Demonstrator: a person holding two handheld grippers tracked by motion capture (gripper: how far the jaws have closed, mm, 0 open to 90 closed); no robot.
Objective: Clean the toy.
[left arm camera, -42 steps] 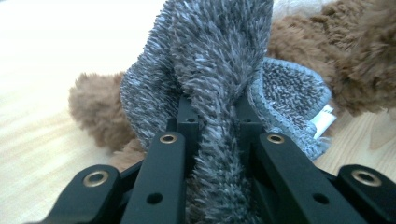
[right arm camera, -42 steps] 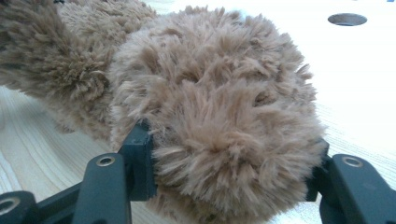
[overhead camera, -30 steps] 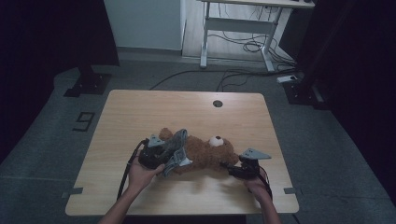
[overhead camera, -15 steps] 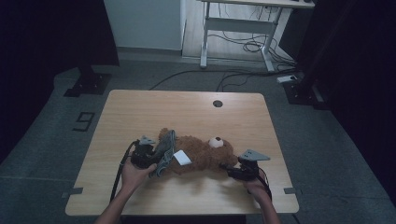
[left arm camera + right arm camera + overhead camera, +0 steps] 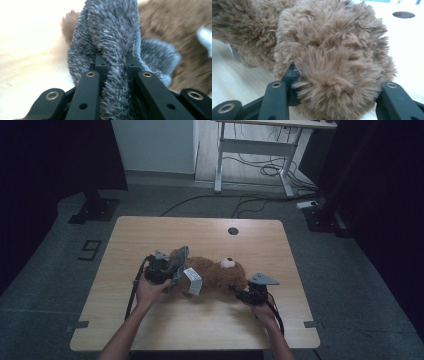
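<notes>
Dressing step: left tongs (image 5: 113, 67) pinch the grey cloth (image 5: 112, 32) tight, right tongs (image 5: 334, 87), just closing, straddle the bear (image 5: 332, 50); next, pull cloth over it.

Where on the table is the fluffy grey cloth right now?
In the high view, the fluffy grey cloth lies left of centre on the light wooden table, against the left end of the brown plush teddy bear, pinched in the left tool.

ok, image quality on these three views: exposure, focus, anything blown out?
High view: dim and underexposed, dark corners, though the teddy bear on the table stays readable. Left gripper view: tabletop blown out to near white, grey fabric sharp near the jaws, brown fur behind it soft. Right gripper view: fur slightly soft at close range, table overexposed at right.
</notes>
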